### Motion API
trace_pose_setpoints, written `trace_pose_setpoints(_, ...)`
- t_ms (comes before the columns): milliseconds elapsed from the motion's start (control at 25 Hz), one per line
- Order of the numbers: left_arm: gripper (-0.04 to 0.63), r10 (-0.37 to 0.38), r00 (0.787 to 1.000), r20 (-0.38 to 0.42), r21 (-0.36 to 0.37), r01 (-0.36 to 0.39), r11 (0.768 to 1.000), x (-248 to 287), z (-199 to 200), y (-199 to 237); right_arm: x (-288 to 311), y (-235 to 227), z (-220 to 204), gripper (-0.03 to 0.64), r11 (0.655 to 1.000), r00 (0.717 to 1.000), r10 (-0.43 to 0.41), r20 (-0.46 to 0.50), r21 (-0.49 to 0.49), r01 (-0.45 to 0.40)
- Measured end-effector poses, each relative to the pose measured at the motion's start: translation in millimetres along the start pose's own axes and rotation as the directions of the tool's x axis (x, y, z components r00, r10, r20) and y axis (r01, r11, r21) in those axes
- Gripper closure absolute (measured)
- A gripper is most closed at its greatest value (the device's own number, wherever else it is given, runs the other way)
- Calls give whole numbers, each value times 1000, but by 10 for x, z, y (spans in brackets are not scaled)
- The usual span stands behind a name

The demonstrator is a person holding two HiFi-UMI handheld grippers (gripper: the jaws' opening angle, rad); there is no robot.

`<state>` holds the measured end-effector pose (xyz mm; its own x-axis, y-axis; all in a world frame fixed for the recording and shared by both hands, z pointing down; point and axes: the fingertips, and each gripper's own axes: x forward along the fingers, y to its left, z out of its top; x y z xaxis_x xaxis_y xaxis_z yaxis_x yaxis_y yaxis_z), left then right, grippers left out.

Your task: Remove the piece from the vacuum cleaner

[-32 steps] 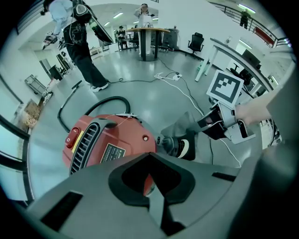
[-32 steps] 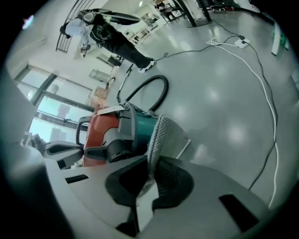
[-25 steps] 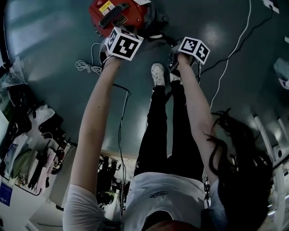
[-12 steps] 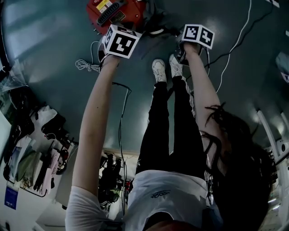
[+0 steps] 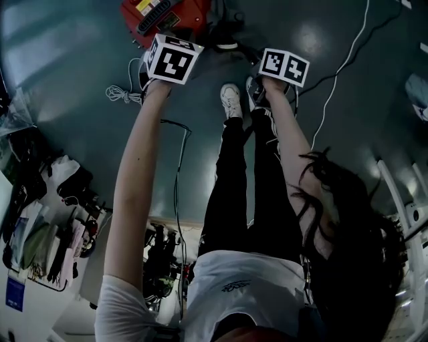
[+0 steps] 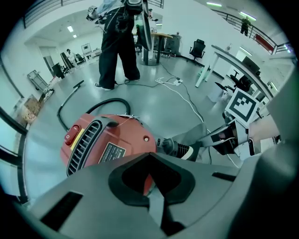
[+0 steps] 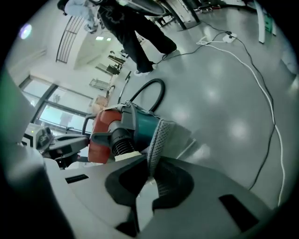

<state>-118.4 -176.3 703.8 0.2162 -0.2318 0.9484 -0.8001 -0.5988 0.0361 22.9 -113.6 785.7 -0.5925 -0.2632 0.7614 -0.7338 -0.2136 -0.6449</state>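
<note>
The red vacuum cleaner (image 6: 110, 140) lies on the grey floor, also at the top of the head view (image 5: 160, 15). My left gripper (image 6: 149, 161) is shut with a red edge of the vacuum cleaner between its jaws. A grey mesh piece (image 7: 156, 137) runs from the vacuum cleaner's teal end (image 7: 140, 126) down into my right gripper (image 7: 150, 170), which is shut on it. Beside the mesh piece sits a black ribbed hose fitting (image 7: 122, 142). In the head view the two marker cubes (image 5: 172, 59) (image 5: 284, 67) hide both sets of jaws.
The person's shoes (image 5: 231, 101) stand just below the vacuum cleaner. A black hose (image 6: 79, 109) curls behind it. White cables (image 5: 341, 67) and a coiled cord (image 5: 120, 93) lie on the floor. Farther off are another person (image 6: 117, 46) and desks with chairs (image 6: 224, 60).
The right gripper's cube has rolled a little. Both cubes and the vacuum cleaner sit slightly higher in the head view. Both grippers stay by the vacuum cleaner.
</note>
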Motion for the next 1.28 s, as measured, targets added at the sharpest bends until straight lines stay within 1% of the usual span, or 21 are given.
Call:
trace_pose_setpoints(80, 591, 0, 1000, -11, 2, 0, 1000, 10, -10, 1, -10, 3, -13, 589, 999, 1000, -13, 6, -33, 13)
trace_pose_setpoints(240, 591, -1, 999, -35, 18, 2, 1000, 13, -11, 1, -32, -1, -57, 589, 999, 1000, -7, 19, -35, 8)
trace_pose_setpoints(440, 591, 9, 1000, -23, 17, -8, 1000, -9, 0, 8, -52, -1, -97, 589, 999, 1000, -8, 9, -54, 8)
trace_pose_setpoints(520, 591, 5, 1000, -22, 8, -5, 1000, 5, -2, 3, -46, -126, -203, 589, 997, 998, -57, -30, -55, 55)
trace_pose_setpoints(600, 591, 4, 1000, -13, -1, -4, 1000, -2, 1, 2, -75, -344, -384, 591, 988, 986, -143, -90, -66, 137)
trace_pose_setpoints(680, 591, 6, 1000, 9, -23, -6, 1000, -41, 5, 4, -155, -458, -479, 591, 982, 979, -177, -100, -90, 168)
trace_pose_setpoints(840, 591, 12, 999, 40, -43, -11, 999, -49, 29, 20, -221, -473, -402, 591, 974, 980, -186, -74, -143, 174)
trace_pose_setpoints(960, 591, 18, 999, 42, -52, -16, 999, -34, 9, 11, -213, -464, -350, 591, 974, 981, -181, -71, -151, 169)
trace_pose_setpoints(1120, 591, 31, 999, 39, -53, -28, 998, -34, 47, 12, -213, -401, -258, 591, 968, 981, -181, -66, -191, 165)
trace_pose_setpoints(1200, 591, 40, 997, 58, -46, -38, 998, -12, 106, 49, -179, -350, -200, 591, 968, 983, -175, -51, -193, 162)
trace_pose_setpoints(1280, 591, 50, 996, 78, -71, -45, 996, -8, 88, 56, -188, -294, -183, 591, 966, 983, -178, -48, -198, 166)
